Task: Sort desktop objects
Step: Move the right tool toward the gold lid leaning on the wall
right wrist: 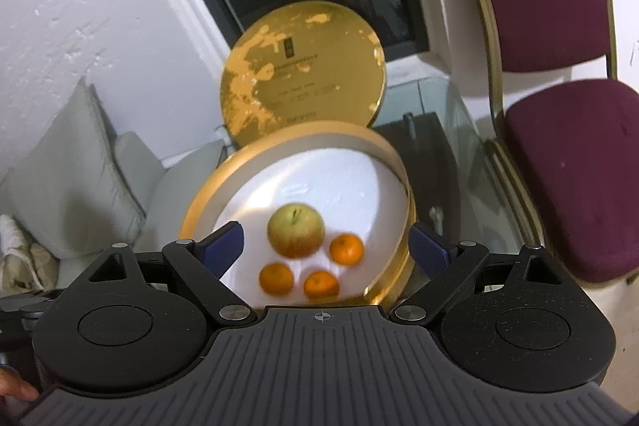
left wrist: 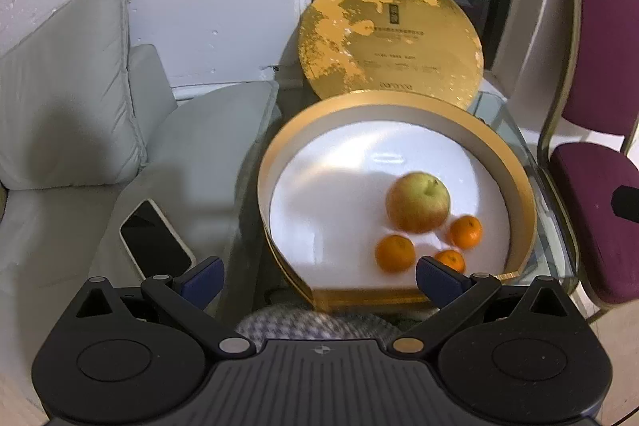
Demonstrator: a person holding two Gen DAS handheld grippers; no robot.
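Note:
A round gold box (left wrist: 515, 170) (right wrist: 395, 162) with a white floor sits on a glass table. Inside lie an apple (left wrist: 417, 201) (right wrist: 296, 229) and three tangerines (left wrist: 395, 253) (right wrist: 346, 248). The gold lid (left wrist: 389, 38) (right wrist: 303, 74) stands upright behind the box. My left gripper (left wrist: 319, 276) is open above the box's near edge, with nothing between its blue pads (left wrist: 437, 276). My right gripper (right wrist: 325, 250) is also open, its pads (right wrist: 221, 246) spread either side of the fruit from above, holding nothing.
A phone (left wrist: 155, 240) lies on the white sofa arm left of the table. Grey cushions (left wrist: 68, 106) lean at the left. A maroon chair (left wrist: 599, 162) (right wrist: 559, 146) stands right of the glass table (right wrist: 451, 146). A checked cloth (left wrist: 315, 322) shows below the box.

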